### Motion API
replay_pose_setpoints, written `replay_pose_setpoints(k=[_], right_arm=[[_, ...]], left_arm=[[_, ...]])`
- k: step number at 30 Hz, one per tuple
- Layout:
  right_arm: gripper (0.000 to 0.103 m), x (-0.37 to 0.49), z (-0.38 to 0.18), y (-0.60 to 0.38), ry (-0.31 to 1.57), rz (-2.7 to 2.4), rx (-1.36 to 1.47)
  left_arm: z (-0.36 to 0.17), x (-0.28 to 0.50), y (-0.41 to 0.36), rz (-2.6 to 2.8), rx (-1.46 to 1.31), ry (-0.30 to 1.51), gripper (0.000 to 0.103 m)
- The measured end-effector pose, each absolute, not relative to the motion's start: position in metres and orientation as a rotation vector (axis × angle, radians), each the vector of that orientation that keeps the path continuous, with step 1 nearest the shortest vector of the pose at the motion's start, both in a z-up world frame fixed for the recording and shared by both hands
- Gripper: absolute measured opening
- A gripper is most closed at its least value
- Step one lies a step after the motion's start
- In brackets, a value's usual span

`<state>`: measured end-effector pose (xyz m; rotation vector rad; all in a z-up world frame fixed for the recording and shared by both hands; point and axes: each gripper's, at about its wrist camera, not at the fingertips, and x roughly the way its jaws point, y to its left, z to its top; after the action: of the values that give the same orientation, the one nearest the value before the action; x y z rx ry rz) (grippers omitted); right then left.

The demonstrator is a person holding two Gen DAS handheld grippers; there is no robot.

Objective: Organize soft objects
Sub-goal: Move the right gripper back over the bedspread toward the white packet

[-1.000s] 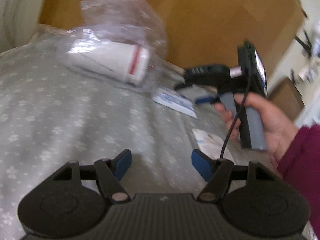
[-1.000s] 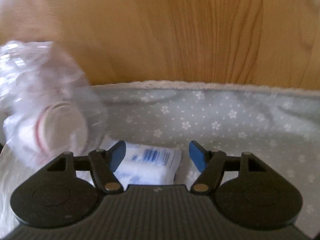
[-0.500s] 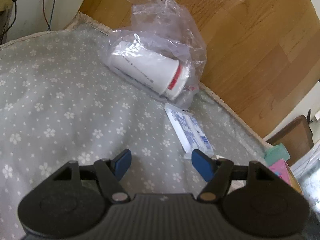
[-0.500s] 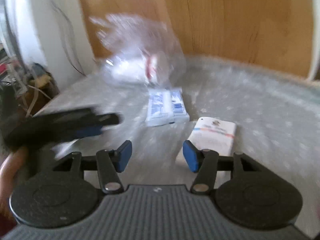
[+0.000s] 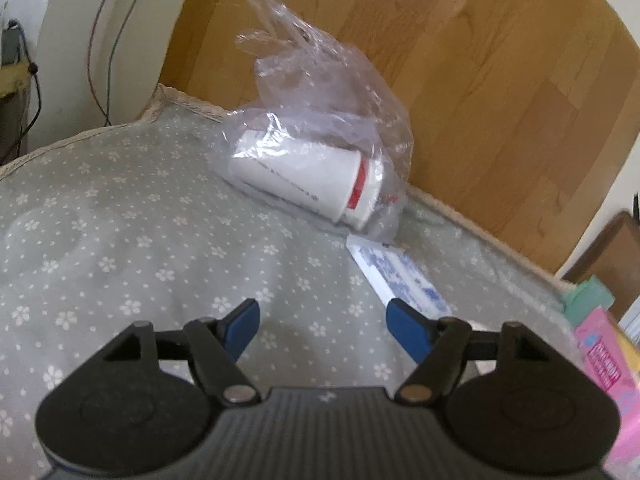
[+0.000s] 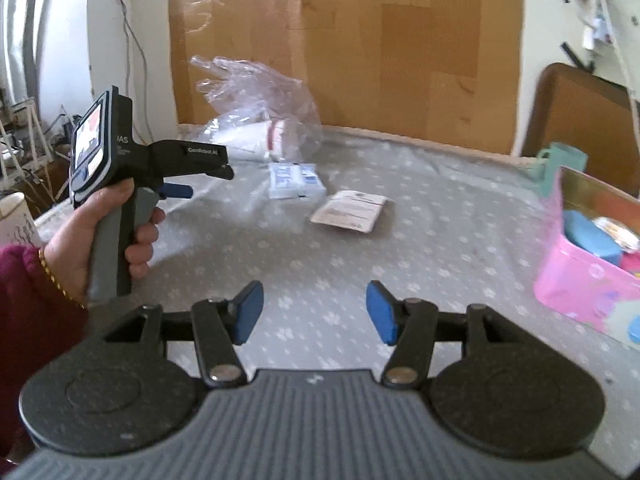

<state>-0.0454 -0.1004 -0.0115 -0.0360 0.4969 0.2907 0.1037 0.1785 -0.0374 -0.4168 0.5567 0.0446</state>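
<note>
A clear plastic bag holding white paper cups with a red band lies against the headboard; the right wrist view shows the bag farther off. Just in front of it lies a blue-and-white tissue pack. A flat beige sachet rests to its right. My left gripper hovers over the bed short of the pack, its jaws opening with nothing between them. A hand holds this left gripper at the left of the right wrist view. My right gripper is open and empty, well back from the items.
The bed has a grey flowered cover and a wooden headboard. A pink box with blue and coloured items stands at the right edge, a teal object behind it. Cables hang on the wall at left.
My right gripper has pulled far back from the bag, so both packets and the pink box now show. It has left the left wrist view, which has turned toward the bag.
</note>
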Motion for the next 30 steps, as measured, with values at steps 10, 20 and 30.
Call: replay_pose_setpoints(k=[10,20,30], right_arm=[[0.060,-0.051,-0.030,-0.121,0.534,0.251,0.059],[0.060,-0.053,-0.044,-0.167,0.559,0.187,0.234],[0.060,-0.047,-0.050,-0.139,0.599,0.212,0.232]], left_arm=[[-0.048,0.115,0.166,-0.019,-0.342,0.593,0.075],[-0.048,0.120,0.163,-0.019,-0.311,0.600,0.076],[-0.049,0.122,0.177,-0.088,-0.371,0.597,0.078]])
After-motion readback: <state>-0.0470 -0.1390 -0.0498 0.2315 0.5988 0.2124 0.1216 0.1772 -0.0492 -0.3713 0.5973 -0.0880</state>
